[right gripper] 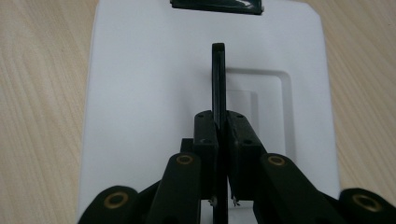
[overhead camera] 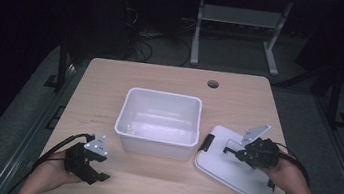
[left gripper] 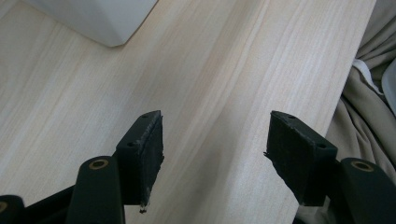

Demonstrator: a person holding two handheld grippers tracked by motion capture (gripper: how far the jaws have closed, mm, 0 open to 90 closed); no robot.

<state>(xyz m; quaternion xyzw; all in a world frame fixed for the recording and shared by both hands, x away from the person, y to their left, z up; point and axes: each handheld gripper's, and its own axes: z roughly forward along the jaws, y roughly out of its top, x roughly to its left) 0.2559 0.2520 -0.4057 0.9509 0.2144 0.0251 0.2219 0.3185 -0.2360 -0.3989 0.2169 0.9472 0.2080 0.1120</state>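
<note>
A white lid [overhead camera: 231,171] lies flat on the wooden table, right of an open white bin [overhead camera: 153,147]. My right gripper [overhead camera: 233,152] hovers low over the lid. In the right gripper view its jaws [right gripper: 218,123] are shut on the thin black handle [right gripper: 218,79] that stands upright from the lid [right gripper: 140,93]. A black latch [right gripper: 215,5] sits at the lid's far edge. My left gripper [overhead camera: 99,175] rests near the table's front left corner. Its jaws [left gripper: 215,135] stand open over bare wood with nothing between them.
The bin looks empty, and its corner [left gripper: 102,18] shows in the left gripper view. The table's near edge runs beside beige cloth [left gripper: 369,93]. A cable hole [overhead camera: 213,84] lies at the table's back. Desk legs [overhead camera: 198,30] stand on the dark floor beyond.
</note>
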